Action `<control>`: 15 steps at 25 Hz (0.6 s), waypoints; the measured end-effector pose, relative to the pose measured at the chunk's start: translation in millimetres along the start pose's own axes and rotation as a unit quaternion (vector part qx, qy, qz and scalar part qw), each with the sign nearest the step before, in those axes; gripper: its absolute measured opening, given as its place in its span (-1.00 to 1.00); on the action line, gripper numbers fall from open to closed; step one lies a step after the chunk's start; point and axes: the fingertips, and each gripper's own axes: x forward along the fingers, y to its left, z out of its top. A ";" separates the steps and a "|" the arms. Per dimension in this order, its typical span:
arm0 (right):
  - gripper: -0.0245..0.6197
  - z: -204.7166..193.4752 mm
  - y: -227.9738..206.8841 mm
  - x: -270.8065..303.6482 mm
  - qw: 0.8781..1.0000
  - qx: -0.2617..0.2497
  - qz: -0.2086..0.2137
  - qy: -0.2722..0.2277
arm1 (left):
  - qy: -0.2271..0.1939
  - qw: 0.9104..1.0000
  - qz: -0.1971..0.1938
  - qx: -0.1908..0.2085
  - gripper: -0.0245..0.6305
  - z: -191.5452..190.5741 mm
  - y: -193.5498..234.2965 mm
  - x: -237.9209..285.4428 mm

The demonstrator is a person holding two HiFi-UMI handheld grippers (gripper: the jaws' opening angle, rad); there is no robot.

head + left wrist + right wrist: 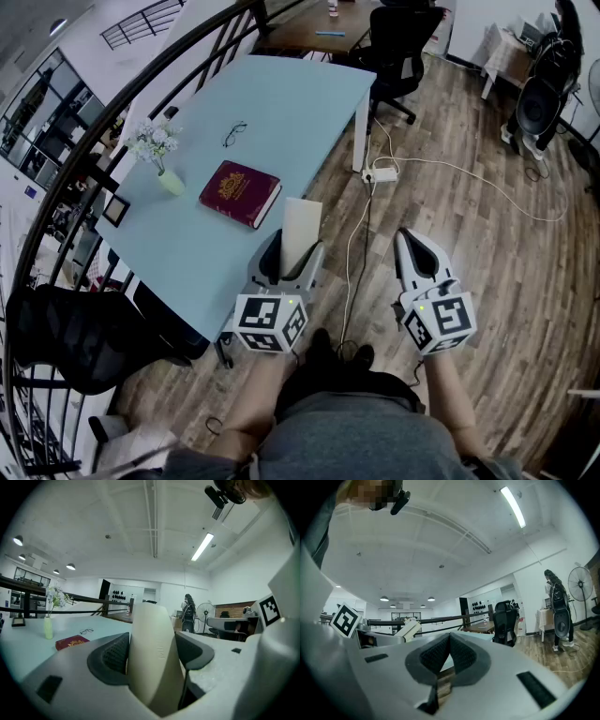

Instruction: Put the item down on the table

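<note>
First, from the head view: the left gripper [291,255] is clamped on a flat cream item [301,220], which sticks out past the jaw tips and overlaps the near edge of the pale blue table [281,103]; it is held in the air, not lying on the tabletop. On the table lie a red book [239,192], a pair of glasses [234,133], a small vase of flowers [161,155] and a little picture frame [115,211]. The right gripper [408,242] hangs over the wooden floor [469,216], well apart from the table, its jaws pressed together with nothing in them. Next, the left gripper view shows the cream item [150,620] filling the gap, with both dark pads [117,654] bearing on its sides; the book [71,642] and vase [48,627] sit on the table beyond, and a person [188,613] stands far off beside a fan [202,613]. Lastly, the right gripper view shows its own jaws [449,641] meeting at the tips, empty, with the cream item [410,630] off to the left and a black office chair [505,620] ahead.
</note>
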 end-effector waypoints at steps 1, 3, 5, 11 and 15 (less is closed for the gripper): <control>-0.92 1.2 -1.6 -2.1 1.000 0.000 0.000 -0.002 | 0.000 1.000 0.000 0.001 0.02 -0.3 -3.0 0.1; -0.92 3.6 -4.6 -6.3 1.000 0.003 0.001 -0.007 | 0.000 1.000 0.002 0.002 0.02 -0.6 -8.3 -0.1; -0.92 6.0 -6.8 -10.4 1.000 0.008 0.005 -0.013 | -0.002 1.000 0.006 0.004 0.02 -0.2 -12.1 -1.0; -0.92 9.2 -13.1 -24.7 0.999 0.010 0.021 -0.023 | -0.017 0.999 0.024 0.013 0.02 8.3 -23.3 -5.8; -0.92 12.0 -20.6 -33.5 0.999 0.006 0.032 -0.028 | -0.031 0.999 0.038 0.020 0.02 15.1 -33.6 -8.5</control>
